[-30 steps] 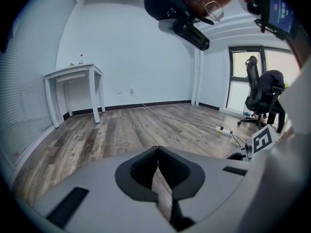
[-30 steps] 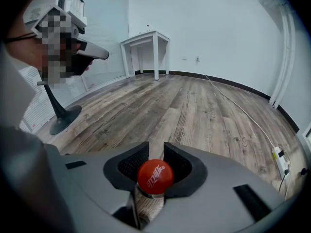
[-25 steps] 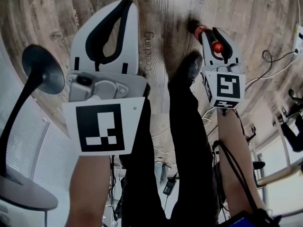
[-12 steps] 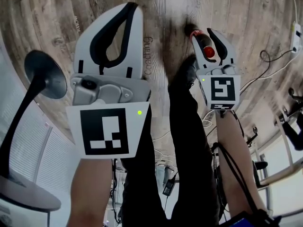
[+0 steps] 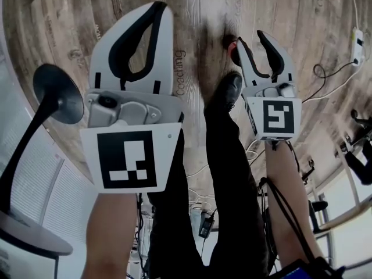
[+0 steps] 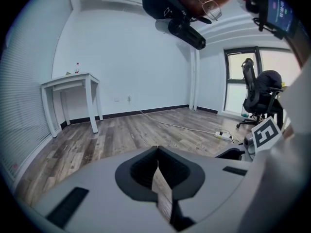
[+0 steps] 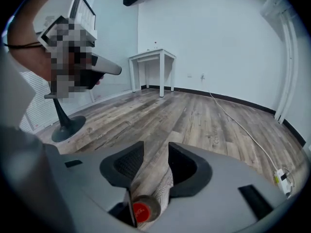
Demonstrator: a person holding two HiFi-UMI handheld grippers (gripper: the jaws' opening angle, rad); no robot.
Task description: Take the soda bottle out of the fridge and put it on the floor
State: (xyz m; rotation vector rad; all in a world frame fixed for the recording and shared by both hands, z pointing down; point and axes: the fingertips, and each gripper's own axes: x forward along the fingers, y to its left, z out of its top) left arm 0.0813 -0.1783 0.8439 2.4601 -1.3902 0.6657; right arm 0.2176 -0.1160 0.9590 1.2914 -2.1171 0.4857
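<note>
Now the soda bottle stands freed on the wood floor.
The right gripper, jaws just opened and clear of its red cap, leaves it upright; the left gripper is clenched on nothing. The person's shoe sits near the bottle, a black stand well left.

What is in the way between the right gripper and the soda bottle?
Nothing visible. The right gripper has just been opening its jaws; they stand apart, off the soda bottle, whose red cap shows just below their gap. The bottle already stands on the floor.
</note>
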